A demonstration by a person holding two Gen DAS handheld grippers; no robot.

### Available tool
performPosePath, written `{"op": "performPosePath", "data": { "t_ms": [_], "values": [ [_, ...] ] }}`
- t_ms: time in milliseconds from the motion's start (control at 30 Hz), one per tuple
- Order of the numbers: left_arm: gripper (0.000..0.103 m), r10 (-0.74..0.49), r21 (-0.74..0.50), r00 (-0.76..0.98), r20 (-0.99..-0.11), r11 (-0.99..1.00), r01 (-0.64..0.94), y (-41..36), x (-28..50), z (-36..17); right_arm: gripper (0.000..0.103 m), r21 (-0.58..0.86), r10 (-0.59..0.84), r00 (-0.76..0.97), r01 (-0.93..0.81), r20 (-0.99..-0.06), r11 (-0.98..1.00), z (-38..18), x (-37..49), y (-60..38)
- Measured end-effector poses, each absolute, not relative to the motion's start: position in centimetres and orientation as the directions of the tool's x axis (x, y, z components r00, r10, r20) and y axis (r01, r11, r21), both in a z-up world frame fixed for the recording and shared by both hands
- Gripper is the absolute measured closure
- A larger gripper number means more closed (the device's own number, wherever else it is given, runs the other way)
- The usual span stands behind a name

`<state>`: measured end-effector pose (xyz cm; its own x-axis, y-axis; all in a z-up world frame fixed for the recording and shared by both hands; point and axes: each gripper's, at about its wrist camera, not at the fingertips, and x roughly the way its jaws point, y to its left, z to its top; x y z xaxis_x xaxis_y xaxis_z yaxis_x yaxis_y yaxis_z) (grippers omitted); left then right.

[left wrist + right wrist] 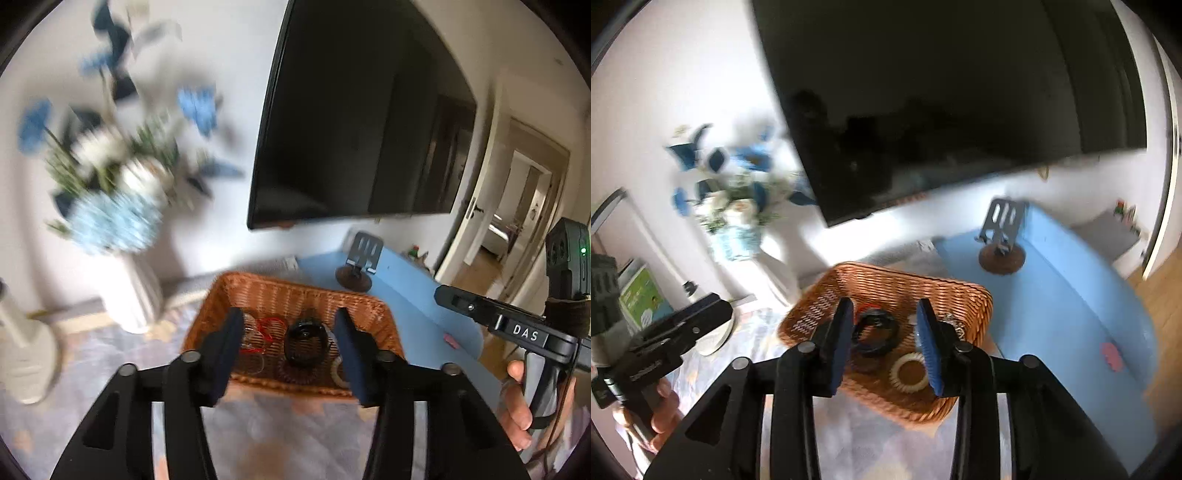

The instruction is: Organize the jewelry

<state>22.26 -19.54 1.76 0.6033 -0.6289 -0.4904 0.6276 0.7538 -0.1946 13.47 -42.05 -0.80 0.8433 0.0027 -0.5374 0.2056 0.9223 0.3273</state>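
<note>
A brown wicker basket (258, 291) (953, 295) sits on a patterned cloth and holds jewelry. Inside lie a black bracelet (304, 345) (875, 332), a red cord piece (271, 326), a cream spiral ring (908, 373) and a silvery chain (955, 326). My left gripper (291, 354) is open and empty, hovering over the basket's near side. My right gripper (886, 345) is open and empty, also above the basket, with the black bracelet and cream ring between its fingers in view. The right gripper's body shows in the left wrist view (517, 328); the left one's shows in the right wrist view (661, 343).
A white vase of blue and white flowers (129, 288) (768, 266) stands left of the basket. A blue table (424, 306) (1071, 314) to the right carries a metal stand (360, 258) (1003, 236) and a pink item (1110, 354). A large dark TV (369, 129) hangs behind.
</note>
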Motion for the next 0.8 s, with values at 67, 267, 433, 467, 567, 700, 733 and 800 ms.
{"op": "performPosePath", "data": {
  "t_ms": [67,267,433,467,567,700,733,800],
  "values": [
    [0.041,-0.611,-0.164,0.638,-0.468,0.770,0.617,-17.9,19.2,3.0,0.044,0.286,-0.032,0.855,0.208,-0.517,0.935,0.6,11.1,-39.6],
    [0.027,-0.508,-0.051,0.742,-0.437,0.838,0.544,-14.9,11.1,4.3,0.031,0.196,-0.134,0.867,0.254,-0.479,0.947,2.3,5.3,-34.0],
    [0.027,-0.412,0.012,0.809,-0.419,0.888,0.459,-12.8,6.1,3.1,0.031,0.196,-0.187,0.852,0.316,-0.488,0.928,2.0,2.5,-31.5],
    [0.027,-0.401,0.021,0.817,-0.416,0.893,0.449,-12.4,5.4,2.9,0.031,0.203,-0.185,0.851,0.319,-0.491,0.926,2.1,2.2,-31.0],
    [0.027,-0.382,0.025,0.825,-0.417,0.902,0.431,-11.5,3.8,2.6,0.031,0.182,-0.203,0.852,0.325,-0.483,0.928,2.7,1.7,-29.8],
    [0.027,-0.381,0.000,0.828,-0.411,0.909,0.417,-10.4,2.9,2.9,0.028,0.151,-0.236,0.855,0.337,-0.461,0.929,3.2,0.7,-28.3],
    [0.027,-0.371,0.002,0.834,-0.408,0.913,0.407,-10.2,2.7,3.0,0.026,0.147,-0.239,0.852,0.341,-0.465,0.928,3.1,0.6,-28.2],
    [0.027,-0.351,0.013,0.841,-0.413,0.920,0.391,-10.1,2.7,2.8,0.025,0.136,-0.244,0.840,0.348,-0.485,0.928,2.6,0.7,-28.0]
  ]
}}
